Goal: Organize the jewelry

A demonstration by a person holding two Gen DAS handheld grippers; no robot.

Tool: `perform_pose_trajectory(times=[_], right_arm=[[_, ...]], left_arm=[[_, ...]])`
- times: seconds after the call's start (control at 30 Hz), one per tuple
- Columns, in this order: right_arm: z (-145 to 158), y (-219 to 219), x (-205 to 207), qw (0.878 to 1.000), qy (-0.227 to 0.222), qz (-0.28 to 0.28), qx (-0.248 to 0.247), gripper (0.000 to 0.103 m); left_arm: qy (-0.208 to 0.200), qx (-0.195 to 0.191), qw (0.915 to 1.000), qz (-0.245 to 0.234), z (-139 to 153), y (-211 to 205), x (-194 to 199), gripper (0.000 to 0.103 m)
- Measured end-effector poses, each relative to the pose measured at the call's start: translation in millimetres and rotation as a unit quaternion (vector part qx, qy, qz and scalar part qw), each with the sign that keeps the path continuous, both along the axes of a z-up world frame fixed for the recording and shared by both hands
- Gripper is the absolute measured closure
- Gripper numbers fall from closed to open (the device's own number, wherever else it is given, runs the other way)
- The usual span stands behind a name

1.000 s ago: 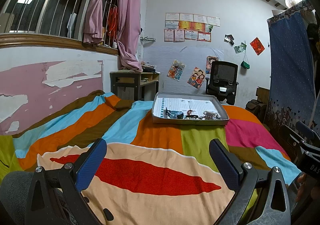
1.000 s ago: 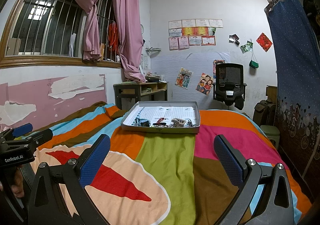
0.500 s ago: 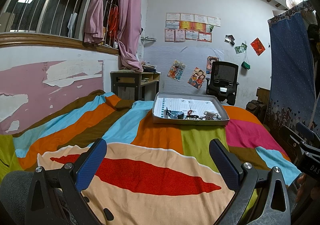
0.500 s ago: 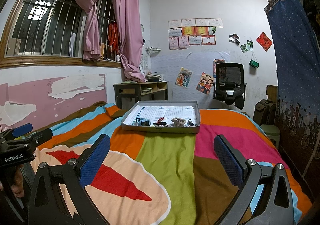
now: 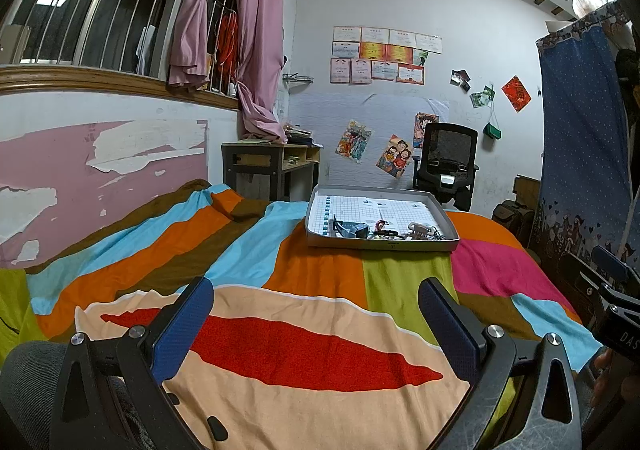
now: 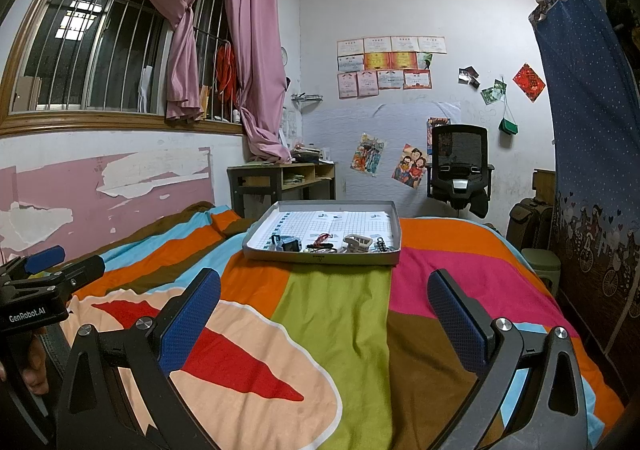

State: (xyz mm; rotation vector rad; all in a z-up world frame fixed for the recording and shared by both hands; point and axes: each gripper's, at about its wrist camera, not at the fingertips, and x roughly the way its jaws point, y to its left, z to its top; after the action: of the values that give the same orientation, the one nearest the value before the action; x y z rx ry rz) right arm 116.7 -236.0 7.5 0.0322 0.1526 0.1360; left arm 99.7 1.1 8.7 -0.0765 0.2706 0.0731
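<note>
Left wrist view: a grey tray (image 5: 382,246) sits on a bed covered with a striped, many-coloured bedspread (image 5: 320,274). The left gripper (image 5: 316,324) hovers low over the bedspread, well short of the tray, its blue-padded fingers (image 5: 184,324) spread wide apart with nothing between them. Small pieces of jewelry (image 5: 386,230) lie bunched along the tray's near edge on a gridded paper liner. Beyond the tray stands a black office chair (image 5: 450,162), and left of the tray's far end a wooden desk (image 5: 268,166). At the right edge, part of the right gripper (image 5: 612,302) shows.

Right wrist view: the same tray (image 6: 324,256) lies ahead on the bedspread (image 6: 340,314), jewelry (image 6: 332,243) clustered by its near wall. The right gripper (image 6: 324,326) is held well before the tray, fingers (image 6: 454,320) wide apart and empty. Left of the tray, at the picture's edge, the left gripper (image 6: 44,274) appears, with a hand (image 6: 28,366) below it. Pink curtains (image 6: 256,50) hang by a barred window above the desk (image 6: 280,178).
</note>
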Motion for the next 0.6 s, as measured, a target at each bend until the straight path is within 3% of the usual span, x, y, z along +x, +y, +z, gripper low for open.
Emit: perform_pose_trajectory(times=[0.6], right_arm=[[0.6, -0.7, 0.0, 1.000, 0.001, 0.000, 0.001, 0.001]], left_arm=[[0.004, 0.019, 0.9997, 0.012, 6.2, 3.6, 0.3, 0.000]])
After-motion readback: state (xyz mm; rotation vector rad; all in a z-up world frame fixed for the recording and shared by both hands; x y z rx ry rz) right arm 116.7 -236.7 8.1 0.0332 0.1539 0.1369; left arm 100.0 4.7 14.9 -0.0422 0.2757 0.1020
